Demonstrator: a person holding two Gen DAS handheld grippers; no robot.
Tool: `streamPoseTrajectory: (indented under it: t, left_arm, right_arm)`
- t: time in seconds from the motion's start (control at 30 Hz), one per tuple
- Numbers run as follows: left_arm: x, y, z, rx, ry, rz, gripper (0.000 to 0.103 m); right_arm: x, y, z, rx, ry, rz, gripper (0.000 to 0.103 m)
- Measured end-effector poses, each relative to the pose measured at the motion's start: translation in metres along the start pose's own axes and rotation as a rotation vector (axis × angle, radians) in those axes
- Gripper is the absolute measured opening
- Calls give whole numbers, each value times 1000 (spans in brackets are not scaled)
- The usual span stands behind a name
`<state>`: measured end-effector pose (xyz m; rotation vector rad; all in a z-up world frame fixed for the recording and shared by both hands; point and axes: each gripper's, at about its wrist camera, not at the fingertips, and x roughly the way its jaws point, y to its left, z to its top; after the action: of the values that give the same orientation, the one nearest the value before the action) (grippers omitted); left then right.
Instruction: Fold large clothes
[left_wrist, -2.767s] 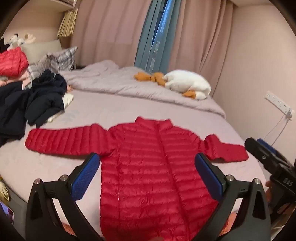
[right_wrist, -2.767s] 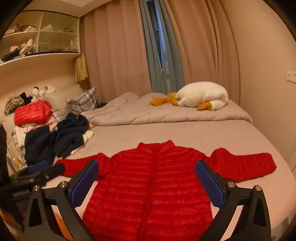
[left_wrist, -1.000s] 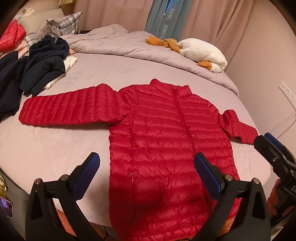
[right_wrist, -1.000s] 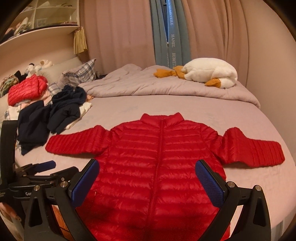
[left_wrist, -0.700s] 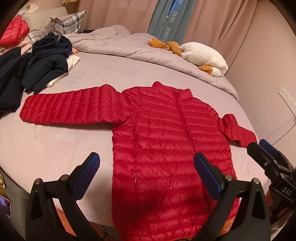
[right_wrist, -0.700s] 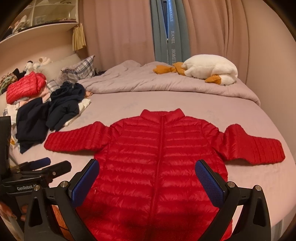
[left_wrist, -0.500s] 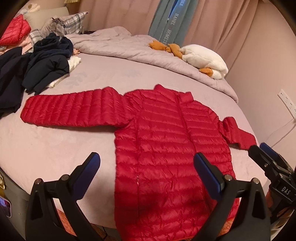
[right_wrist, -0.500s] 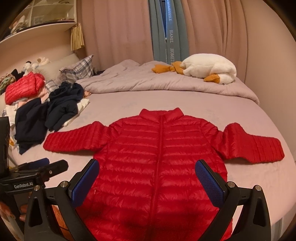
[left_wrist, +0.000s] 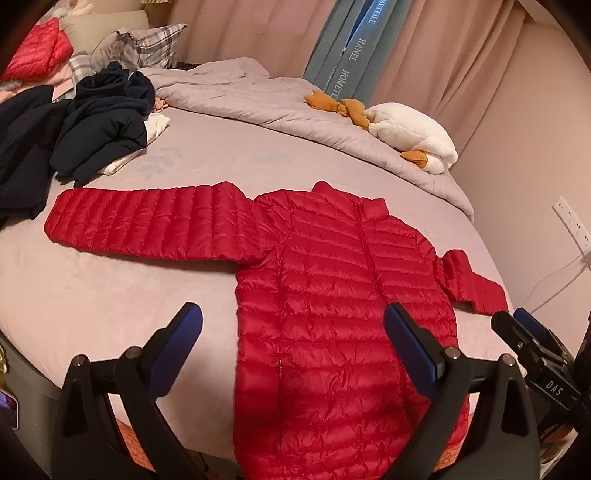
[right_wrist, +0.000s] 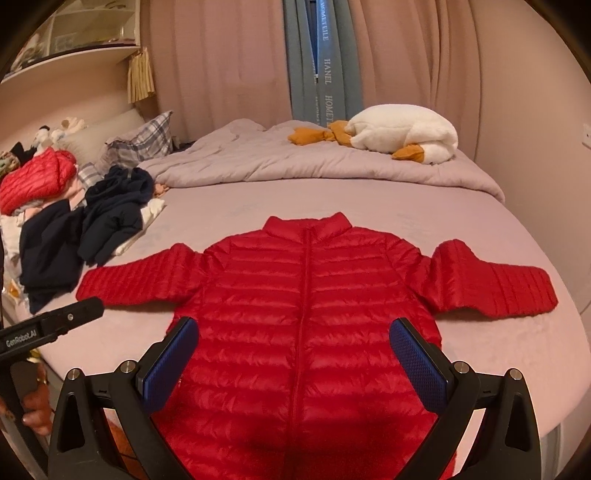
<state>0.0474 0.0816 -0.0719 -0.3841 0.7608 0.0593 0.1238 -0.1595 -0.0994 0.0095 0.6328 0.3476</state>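
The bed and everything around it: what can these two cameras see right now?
Red quilted puffer jacket: one, red, spread flat front-up on the bed, sleeves out.
Bed with mauve sheet: one, under the jacket.
Grey duvet: one, bunched at the far edge.
White plush goose with orange feet: one, on the duvet.
Dark navy clothes pile: one heap, left of the jacket.
Folded red puffer garment: one, far left.
Plaid pillow: one, grey check, beside the duvet.
Pink curtains: back wall.
Left gripper: black, blue pads, open.
Right gripper: same, open.
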Motion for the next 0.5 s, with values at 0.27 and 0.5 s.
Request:
streamPoseTrajectory:
  t: [0.27, 0.5]
  left_arm:
    - [3, -8, -2, 34, 12, -11, 100]
    - [8, -15, -4, 55, 28, -30, 100]
  right_arm:
    - [1, -1, -2, 10, 8, -5, 103]
    - [2, -6, -2, 22, 8, -16, 103]
